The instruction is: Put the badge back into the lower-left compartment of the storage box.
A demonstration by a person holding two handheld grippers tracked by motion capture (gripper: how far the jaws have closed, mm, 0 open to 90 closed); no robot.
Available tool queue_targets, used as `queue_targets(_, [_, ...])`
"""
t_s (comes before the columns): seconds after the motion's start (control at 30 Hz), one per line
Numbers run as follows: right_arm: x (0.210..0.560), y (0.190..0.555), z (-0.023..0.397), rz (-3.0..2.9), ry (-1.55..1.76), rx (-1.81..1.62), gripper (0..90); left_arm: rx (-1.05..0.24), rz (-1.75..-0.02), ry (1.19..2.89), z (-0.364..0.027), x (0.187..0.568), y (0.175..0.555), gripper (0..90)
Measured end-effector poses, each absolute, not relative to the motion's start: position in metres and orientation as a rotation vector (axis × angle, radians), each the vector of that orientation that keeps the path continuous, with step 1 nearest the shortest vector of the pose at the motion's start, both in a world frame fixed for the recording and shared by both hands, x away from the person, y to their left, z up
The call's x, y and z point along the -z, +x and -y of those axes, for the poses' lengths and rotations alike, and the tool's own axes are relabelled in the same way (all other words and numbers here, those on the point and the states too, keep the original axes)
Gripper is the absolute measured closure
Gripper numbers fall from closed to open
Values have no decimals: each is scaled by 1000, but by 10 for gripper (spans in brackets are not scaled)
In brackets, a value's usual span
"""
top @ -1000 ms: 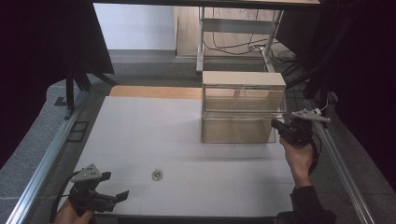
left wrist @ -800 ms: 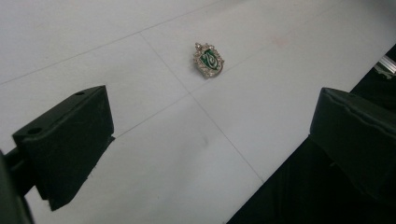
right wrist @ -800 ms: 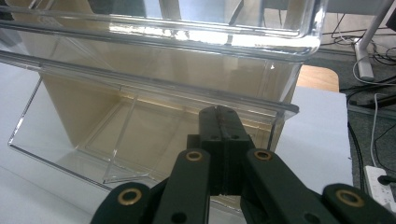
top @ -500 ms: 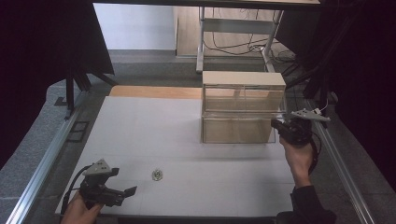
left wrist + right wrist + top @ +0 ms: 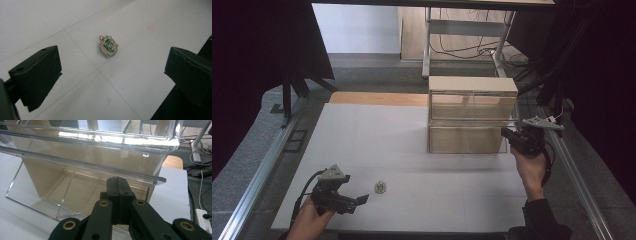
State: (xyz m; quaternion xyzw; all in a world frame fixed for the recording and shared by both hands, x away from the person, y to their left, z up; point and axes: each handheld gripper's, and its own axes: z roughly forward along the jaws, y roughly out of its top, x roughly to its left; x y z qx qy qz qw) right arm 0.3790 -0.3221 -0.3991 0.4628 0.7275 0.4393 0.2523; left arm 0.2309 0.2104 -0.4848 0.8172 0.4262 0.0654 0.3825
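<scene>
Green-enamelled, gem-rimmed crest brooch (image 5: 108, 46) lies flat on the white table (image 5: 377, 135), just ahead of my left gripper (image 5: 357, 201), jaws apart to straddle it. My right gripper (image 5: 118, 185), jaws together, rests at the clear acrylic drawer box (image 5: 472, 115), probably steadying the front.

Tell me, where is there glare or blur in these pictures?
Right gripper view: bright glare streaks along the clear box's top rim. Left gripper view: the badge looks fairly sharp, while the near jaws are soft. High view: dim, with dark corners; the table is evenly lit.
</scene>
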Motion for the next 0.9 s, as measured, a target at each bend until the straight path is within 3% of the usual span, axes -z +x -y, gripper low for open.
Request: queue_targets(0.9, [400, 380, 323, -1984, 1261, -1195, 896, -127, -1016, 2212, -179, 500, 286, 17])
